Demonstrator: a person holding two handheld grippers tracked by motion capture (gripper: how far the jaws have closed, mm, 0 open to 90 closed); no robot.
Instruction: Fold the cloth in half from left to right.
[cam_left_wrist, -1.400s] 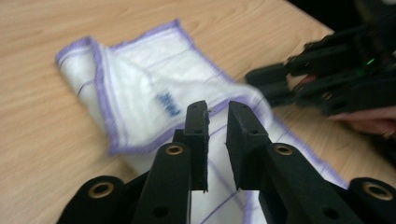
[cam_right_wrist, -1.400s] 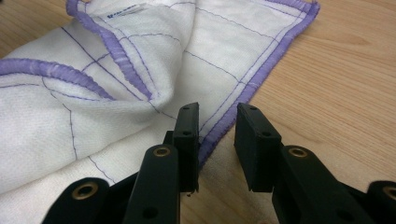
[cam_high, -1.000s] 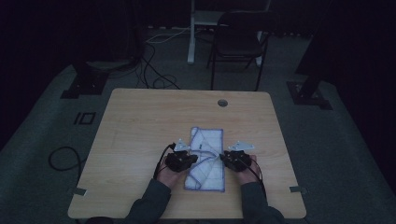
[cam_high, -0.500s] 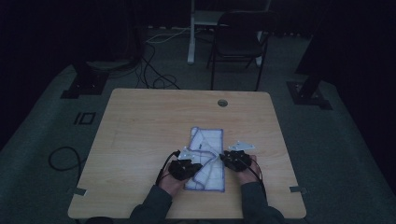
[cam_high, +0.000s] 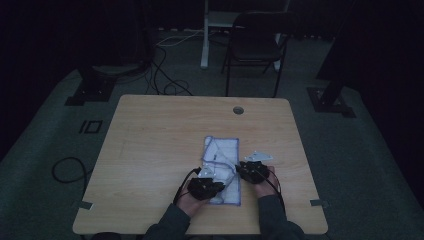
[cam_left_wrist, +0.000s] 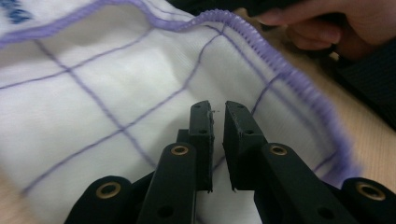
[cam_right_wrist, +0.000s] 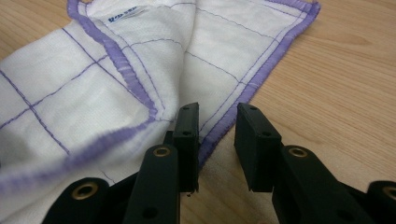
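A white cloth (cam_high: 222, 152) with purple grid lines and a purple hem lies on the wooden table (cam_high: 150, 145), its near part folded and rumpled. My left gripper (cam_high: 205, 187) hovers over the cloth's near left part. In the left gripper view its jaws stand a narrow slit apart above the cloth (cam_left_wrist: 116, 79), with nothing between the left gripper's tips (cam_left_wrist: 218, 116). My right gripper (cam_high: 252, 171) sits at the cloth's right edge. It is open (cam_right_wrist: 217, 123), with the purple hem (cam_right_wrist: 229, 121) just beyond its left jaw and bare wood under the gap.
A round cable hole (cam_high: 238, 110) sits near the table's far edge. Beyond the table stand a dark chair (cam_high: 257, 45) and a white stand leg (cam_high: 205, 35), with cables on the floor. The person's other hand (cam_left_wrist: 327, 28) shows past the cloth in the left gripper view.
My left gripper has moved nearer to the table's front edge and a little to the right over the cloth. The right gripper has stayed almost still.
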